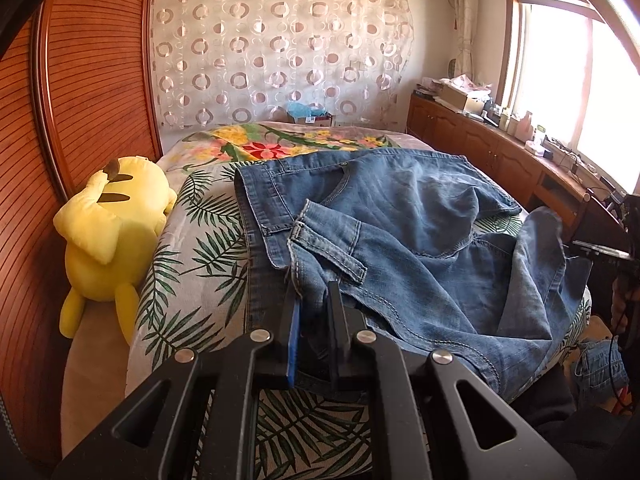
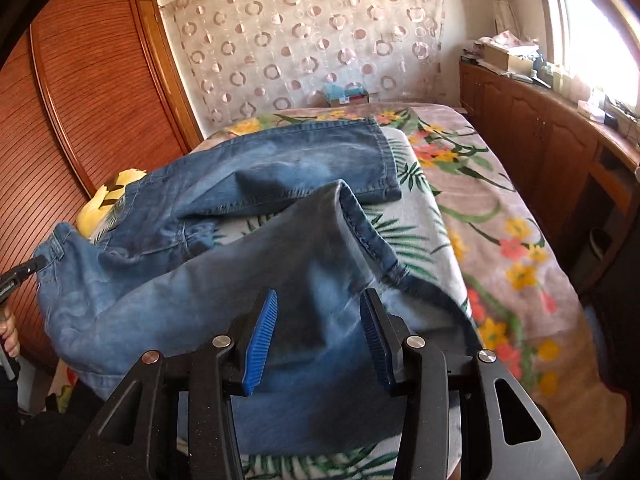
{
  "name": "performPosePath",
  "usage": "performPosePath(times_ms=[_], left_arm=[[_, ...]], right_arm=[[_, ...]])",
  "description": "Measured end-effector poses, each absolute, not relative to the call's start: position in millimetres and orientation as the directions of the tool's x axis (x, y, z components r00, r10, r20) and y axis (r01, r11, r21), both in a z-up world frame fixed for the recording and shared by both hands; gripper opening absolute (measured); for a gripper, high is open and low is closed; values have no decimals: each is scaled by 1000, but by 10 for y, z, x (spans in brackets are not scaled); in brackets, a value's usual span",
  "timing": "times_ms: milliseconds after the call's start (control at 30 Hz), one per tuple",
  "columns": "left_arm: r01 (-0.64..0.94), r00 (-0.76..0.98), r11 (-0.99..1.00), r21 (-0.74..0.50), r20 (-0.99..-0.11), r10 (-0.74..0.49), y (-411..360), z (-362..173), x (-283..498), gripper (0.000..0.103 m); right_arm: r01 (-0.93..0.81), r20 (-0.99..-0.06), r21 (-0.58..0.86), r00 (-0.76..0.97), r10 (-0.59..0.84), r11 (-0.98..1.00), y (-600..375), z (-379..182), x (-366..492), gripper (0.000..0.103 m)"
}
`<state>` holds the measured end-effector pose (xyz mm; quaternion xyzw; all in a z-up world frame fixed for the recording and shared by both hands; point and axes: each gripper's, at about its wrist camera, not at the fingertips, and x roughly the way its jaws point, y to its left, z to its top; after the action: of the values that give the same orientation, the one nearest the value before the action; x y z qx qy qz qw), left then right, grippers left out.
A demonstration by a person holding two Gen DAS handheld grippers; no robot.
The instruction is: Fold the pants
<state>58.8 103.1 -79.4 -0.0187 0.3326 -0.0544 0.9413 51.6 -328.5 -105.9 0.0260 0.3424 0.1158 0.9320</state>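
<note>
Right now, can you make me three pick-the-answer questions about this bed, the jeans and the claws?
1. Where does the yellow plush toy lie?
A. on the cabinet
B. between the bed and the wooden wardrobe
C. on the jeans

2. What colour are the jeans?
A. blue
B. black
C. red

3. How is the right claw?
A. shut on the toy
B. shut on the jeans
C. open over the jeans

Answers: B, it lies at the bed's wardrobe side; A, faded blue denim; C, its blue pads stand apart. The left claw pinches the waistband.
</note>
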Motion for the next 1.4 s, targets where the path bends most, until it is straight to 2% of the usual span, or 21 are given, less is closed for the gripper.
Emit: performPosePath(times_ms=[100,333,400,467,533,933,1167,1400], left_arm=[[93,771,993,-72,-626,-118,1003,-811,595,12],[78,769,993,-83,-629,-113,1047,-876,599,12],[71,772,994,-88,-626,-111,1070,-881,581,12],[68,777,993,-91,-620,-111,1080,-866,560,12],[66,787,993,-95,-607,-111,1086,-832,530,12],[60,855,994,-92,-510,-99,1162,-382,649,12],[64,873,996,-64,-480,-87,1140,-183,901,12],[57,861,998,-39,-504,-69,1225,-261,1317,12]], right_arm=[[-175,-681,90,708,189,981,-3290,-1206,607,45],[-124,-714,88,684,149,988,-3328,-1407,875,43],[-158,-712,105,677,185,982,-3253,-1397,855,20],[-179,-702,70,690,176,981,-3218,-1346,811,6],[-170,-668,28,729,145,985,-3194,-1209,711,5],[-152,-428,-2,893,136,988,-3446,-113,476,5],[-145,-389,-67,915,108,987,-3275,-65,707,5],[-142,-402,-105,911,88,984,-3093,-249,1008,5]])
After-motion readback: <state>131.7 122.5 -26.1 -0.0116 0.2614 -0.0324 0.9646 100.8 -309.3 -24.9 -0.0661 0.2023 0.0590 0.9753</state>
